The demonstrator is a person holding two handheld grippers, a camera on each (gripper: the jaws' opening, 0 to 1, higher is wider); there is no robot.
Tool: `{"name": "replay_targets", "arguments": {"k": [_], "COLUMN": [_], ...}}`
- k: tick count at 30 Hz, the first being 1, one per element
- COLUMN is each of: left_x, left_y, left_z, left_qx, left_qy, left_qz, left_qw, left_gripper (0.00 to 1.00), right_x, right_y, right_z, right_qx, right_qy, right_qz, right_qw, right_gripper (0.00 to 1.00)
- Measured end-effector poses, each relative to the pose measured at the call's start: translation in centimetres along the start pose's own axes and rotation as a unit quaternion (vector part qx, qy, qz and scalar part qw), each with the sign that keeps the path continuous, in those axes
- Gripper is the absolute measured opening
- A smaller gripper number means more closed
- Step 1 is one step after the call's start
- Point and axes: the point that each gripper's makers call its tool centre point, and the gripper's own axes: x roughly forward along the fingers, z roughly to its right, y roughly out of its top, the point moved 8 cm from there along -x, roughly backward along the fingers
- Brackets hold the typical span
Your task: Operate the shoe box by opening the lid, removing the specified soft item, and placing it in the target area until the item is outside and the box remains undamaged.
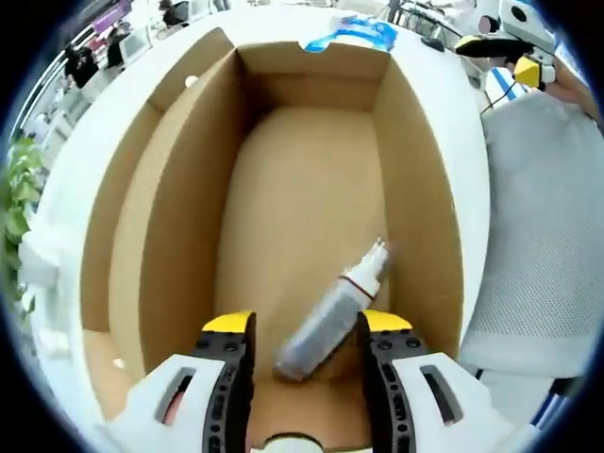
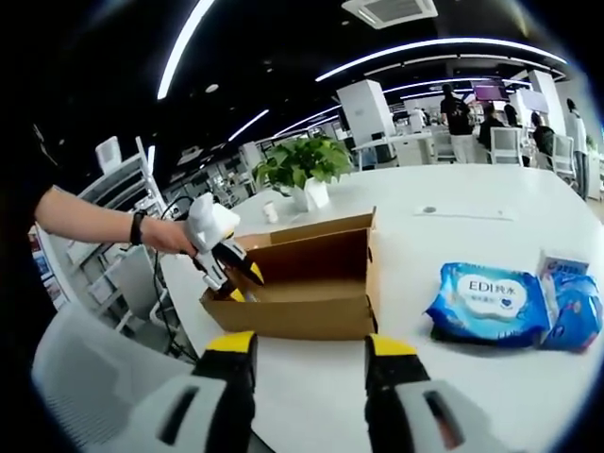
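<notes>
The open cardboard box [image 1: 170,217] fills the left gripper view, seen from above. Inside, near its right wall, lies a grey bottle-shaped item [image 1: 330,321] with a white cap and a red band. My left gripper [image 1: 307,326] is open, its yellow-tipped jaws either side of the item's lower end and not touching it. In the right gripper view the same box [image 2: 302,302] sits on the white table [image 2: 472,217], and a hand holds the left gripper [image 2: 222,255] over its left end. My right gripper [image 2: 311,344] is open and empty, in front of the box.
A blue wipes pack [image 2: 486,302] and a second blue packet [image 2: 571,293] lie right of the box. A potted plant [image 2: 302,165] stands behind it. A grey mesh chair [image 1: 538,236] is close to the table edge. People sit at far desks.
</notes>
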Motion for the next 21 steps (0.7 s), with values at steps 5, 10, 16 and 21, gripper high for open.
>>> {"name": "replay_targets", "arguments": {"k": [5, 10, 16, 21], "left_x": [0.3, 1.8, 3.2, 3.4], "left_y": [-0.2, 0.0, 0.2, -0.1], "left_z": [0.5, 1.1, 1.6, 0.9], "left_qx": [0.047, 0.094, 0.145, 0.154], "left_qy": [-0.007, -0.015, -0.017, -0.028], "left_qz": [-0.021, -0.044, -0.056, -0.03], "left_qw": [0.9987, 0.9945, 0.9877, 0.9872], "left_gripper": [0.43, 0.4, 0.24, 0.21], "right_x": [0.0, 0.2, 0.2, 0.3], "right_y": [0.0, -0.2, -0.2, -0.1], "right_z": [0.0, -0.2, -0.5, -0.7], "right_qx": [0.001, -0.004, -0.006, -0.01], "right_qy": [0.0, 0.005, 0.01, 0.017], "right_qz": [0.0, -0.007, -0.009, -0.006], "right_qw": [1.0, 1.0, 0.9999, 0.9998], "right_gripper": [0.43, 0.43, 0.43, 0.42]}}
